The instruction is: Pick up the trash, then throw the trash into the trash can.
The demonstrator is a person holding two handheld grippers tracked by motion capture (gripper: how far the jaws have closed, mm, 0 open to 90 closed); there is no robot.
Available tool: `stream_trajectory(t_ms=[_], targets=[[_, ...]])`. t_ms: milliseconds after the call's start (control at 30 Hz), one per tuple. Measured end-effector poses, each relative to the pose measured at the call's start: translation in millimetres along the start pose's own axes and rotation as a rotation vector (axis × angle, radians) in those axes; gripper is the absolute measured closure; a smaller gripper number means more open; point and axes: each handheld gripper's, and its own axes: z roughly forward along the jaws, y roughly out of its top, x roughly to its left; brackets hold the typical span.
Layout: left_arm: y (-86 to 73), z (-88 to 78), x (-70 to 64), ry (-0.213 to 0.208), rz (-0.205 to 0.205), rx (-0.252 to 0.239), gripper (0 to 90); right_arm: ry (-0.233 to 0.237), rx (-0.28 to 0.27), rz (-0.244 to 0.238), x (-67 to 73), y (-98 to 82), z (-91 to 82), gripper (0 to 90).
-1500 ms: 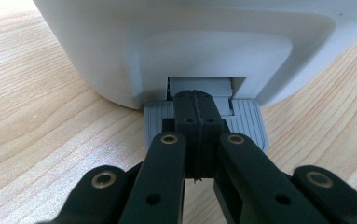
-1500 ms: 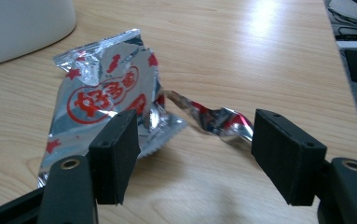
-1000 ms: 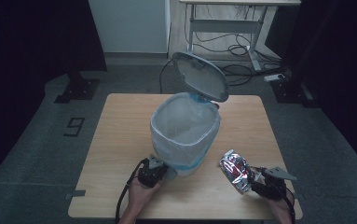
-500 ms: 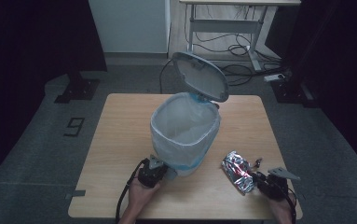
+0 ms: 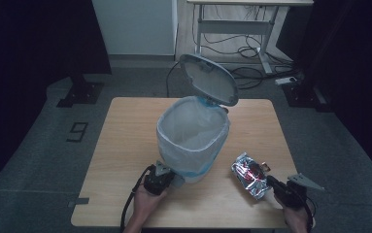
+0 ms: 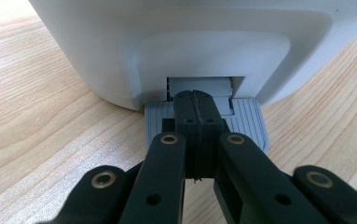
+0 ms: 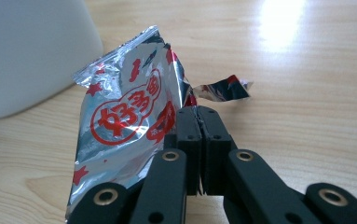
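A white pedal bin [image 5: 193,141] with a plastic liner stands mid-table, its grey lid [image 5: 210,80] tipped up and open. My left gripper [image 5: 171,174] is shut, and in the left gripper view its tips [image 6: 195,95] rest on the bin's grey foot pedal [image 6: 246,121]. A crumpled silver and red foil snack bag [image 5: 246,174] lies right of the bin. My right gripper [image 5: 270,182] has just been closing. Its jaws [image 7: 197,112] now meet on the near edge of the bag [image 7: 125,121]. A torn foil strip [image 7: 223,91] sticks out beyond the tips.
The wooden table [image 5: 125,136] has bare room on its left and far sides. The bin's white wall [image 7: 22,56] stands close to the left of the bag. Beyond the table are a desk frame with cables [image 5: 251,43] and a stand base [image 5: 79,92] on the floor.
The right gripper's jaws, spread beside the bag a second ago, have come together on its edge, and the bag shifted slightly. The left gripper and the bin have not moved.
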Motion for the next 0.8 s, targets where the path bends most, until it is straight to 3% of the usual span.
stream_trajectory(t_ms=[200,800], targets=[[0.1,0.0,0.3,-0.002,0.0,0.001,90.0,0.023,-0.044,0.007,-1.0,4.6,-10.2,88.4],[-0.1,0.0,0.5,-0.004,0.001,0.0,90.0,0.066,-0.105,-0.009,1.4,12.9,-22.4,88.5]])
